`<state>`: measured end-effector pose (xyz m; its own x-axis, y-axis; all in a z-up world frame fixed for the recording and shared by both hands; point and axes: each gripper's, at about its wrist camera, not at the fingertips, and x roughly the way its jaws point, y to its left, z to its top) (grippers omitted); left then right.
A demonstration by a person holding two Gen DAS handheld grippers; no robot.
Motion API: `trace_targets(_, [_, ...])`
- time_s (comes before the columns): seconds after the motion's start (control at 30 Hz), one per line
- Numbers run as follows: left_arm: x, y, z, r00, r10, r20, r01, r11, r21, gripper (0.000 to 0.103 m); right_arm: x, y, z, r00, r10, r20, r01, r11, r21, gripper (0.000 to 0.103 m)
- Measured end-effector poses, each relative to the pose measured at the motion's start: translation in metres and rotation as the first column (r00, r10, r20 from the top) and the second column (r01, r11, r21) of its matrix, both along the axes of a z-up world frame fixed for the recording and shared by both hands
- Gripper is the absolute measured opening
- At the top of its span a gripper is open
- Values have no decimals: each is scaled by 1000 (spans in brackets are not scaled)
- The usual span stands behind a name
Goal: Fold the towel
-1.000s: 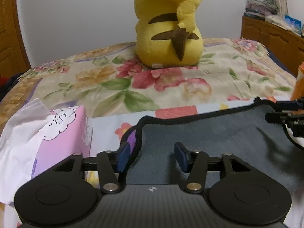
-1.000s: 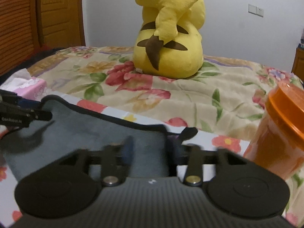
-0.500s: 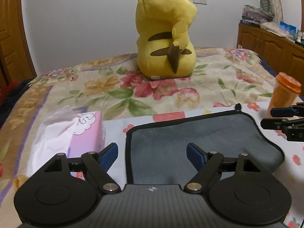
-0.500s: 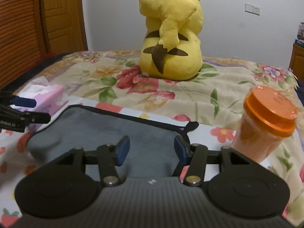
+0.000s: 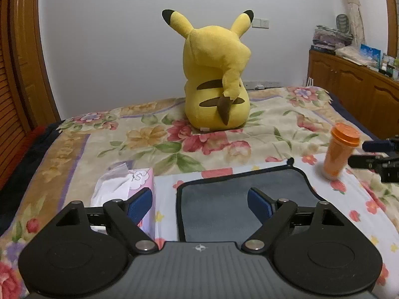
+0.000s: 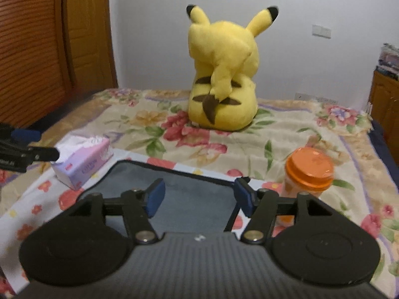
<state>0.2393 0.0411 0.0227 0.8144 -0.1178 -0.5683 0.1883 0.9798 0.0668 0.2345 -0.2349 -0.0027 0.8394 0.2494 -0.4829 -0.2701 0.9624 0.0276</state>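
With both the left claw point(image 5: 199, 203) and the right claw point(image 6: 198, 196) spread apart and holding nothing above the grey towel point(image 5: 224, 199) lying folded on the bed point(image 5: 174, 147) between tissue box point(image 5: 139, 182) and orange jar point(image 5: 341, 154), any further fold should probably start by pinching matching corners evenly.

A grey towel point(image 5: 224, 199) of soft matt cloth with a darker stitched edge lies on a bed point(image 5: 286, 122) covered in floral printed fabric. Both pairs of tongs, left point(image 5: 199, 203) and right point(image 6: 199, 196), are matt black plastic with ribbed bodies, blue pads and shiny metal pivot pins. A fuzzy yellow plush toy point(image 5: 217, 74), a glossy orange plastic cup point(image 5: 340, 154), a lilac tissue pack point(image 6: 82, 159) with white paper, and varnished wooden cabinets point(image 5: 349, 87).
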Motion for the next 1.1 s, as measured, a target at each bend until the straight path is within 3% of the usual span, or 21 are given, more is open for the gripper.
trace_targets(0.13, [-21,0,8,1000,7,5,-7,1000,10,88,-12,-3,6,1000,-11,10,11,1000,11,69])
trace_targets(0.3, [-41,2,20,999,41,13,-41,999,-10,95,-33,-13,17,998,-65,11,65,997,39,87])
trace_targets(0.5, [-69,-3,47,999,22,49,-21,1000,-21,103,-56,-20,29,997,-71,12,70,996,51,102])
trace_targets(0.93, [-129,-22,90,992,17,128,-21,999,30,103,-113,-24,59,994,-61,92,57,998,41,103])
trace_targets(1.1, [-145,-24,95,992,28,125,-29,1000,5,103,-124,-24,58,993,-60,99,56,997,43,103])
